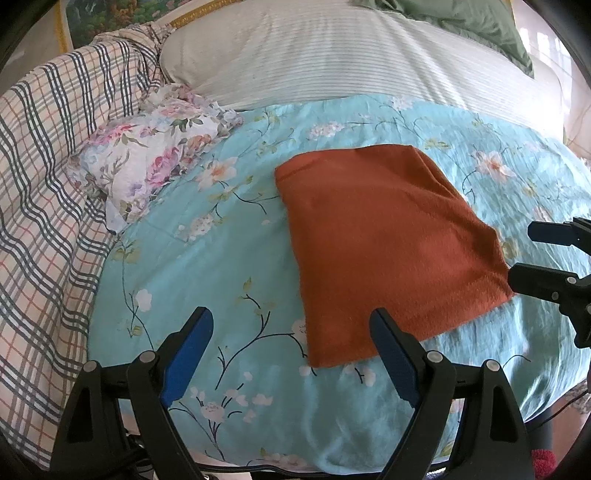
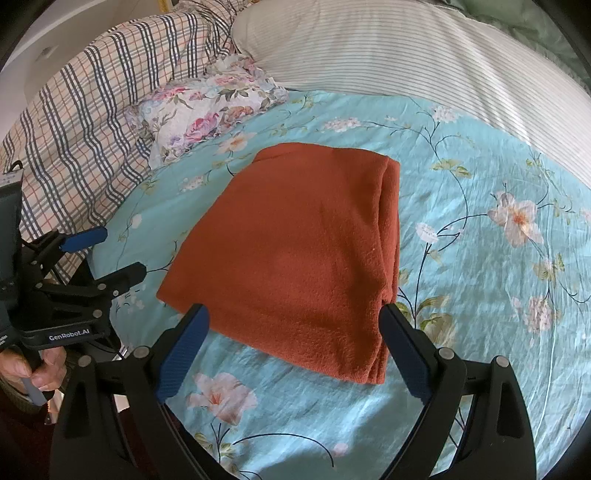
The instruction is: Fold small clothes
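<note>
Left gripper (image 1: 291, 325): black frame, blue-padded fingers (image 1: 192, 350), jaws spread wide with nothing between them. It sits over the near edge of the bed, its right finger overlapping the near-left corner of the cloth in view; contact cannot be told.

Right gripper (image 2: 293, 323): same make, jaws likewise spread wide and holding nothing. Its two fingertips frame the near edge of the cloth; whether they touch it cannot be told. In the left wrist view it enters from the right edge, its tips just beside the cloth's right corner.

Hand (image 2: 44, 369): a person's hand grips the handle of the left gripper, seen at the lower left of the right wrist view.

Rust-orange garment (image 2: 295, 258): the task's item. Soft, fleecy or knitted cloth in one plain colour, folded into a flat, roughly four-sided packet. Several stacked layers show along its right side and near-right corner. Surface smooth, with slight creases only. It lies flat in the middle of the turquoise sheet, just ahead of both grippers.

Turquoise floral sheet (image 2: 480, 295): covers the near part of the bed; printed with pale blossoms and dark twigs.

Floral cloth (image 1: 155, 155): white with pink roses, crumpled, lying beyond the garment to the left, well apart from it.

Plaid blanket (image 1: 48, 177): cream with dark and red checks, bunched along the left.

Striped bedding (image 1: 332, 55): pale, at the far side.

Green cloth (image 1: 461, 22): at the far right corner.
</note>
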Demonstrator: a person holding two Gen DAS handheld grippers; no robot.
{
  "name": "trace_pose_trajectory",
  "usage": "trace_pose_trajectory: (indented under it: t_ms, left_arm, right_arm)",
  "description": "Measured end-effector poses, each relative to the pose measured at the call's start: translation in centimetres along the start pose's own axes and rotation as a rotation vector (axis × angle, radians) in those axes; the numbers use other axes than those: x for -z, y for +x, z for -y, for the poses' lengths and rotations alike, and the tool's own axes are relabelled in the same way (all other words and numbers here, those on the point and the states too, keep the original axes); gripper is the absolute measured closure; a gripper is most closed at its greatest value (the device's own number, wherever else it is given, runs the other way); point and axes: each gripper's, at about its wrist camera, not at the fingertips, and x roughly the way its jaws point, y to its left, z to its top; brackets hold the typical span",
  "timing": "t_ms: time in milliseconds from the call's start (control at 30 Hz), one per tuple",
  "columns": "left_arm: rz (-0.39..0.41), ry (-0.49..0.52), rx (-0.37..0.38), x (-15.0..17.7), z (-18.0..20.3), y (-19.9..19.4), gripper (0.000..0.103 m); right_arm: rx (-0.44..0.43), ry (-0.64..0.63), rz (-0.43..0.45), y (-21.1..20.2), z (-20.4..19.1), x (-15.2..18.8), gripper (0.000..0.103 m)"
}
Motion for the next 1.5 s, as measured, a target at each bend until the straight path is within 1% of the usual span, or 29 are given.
trace_pose_trajectory:
  t_ms: [667,967,1500]
  left_arm:
    - [-0.013,0.003,0.018,-0.7,-0.1,0.9,0.016]
    - [-0.01,0.003,0.012,-1.5,-0.1,1.2,0.016]
    - [0.004,-0.005,0.006,-2.1,-0.3,1.2,0.016]
  right_arm:
    - [0.007,-0.001,-0.007,0.8,0.4,-0.3,0.01]
    - [0.009,-0.012,-0.004,1.0,0.8,-1.4,0.01]
    - [0.007,-0.013,-0.007,1.4,1.2,-1.8,0.01]
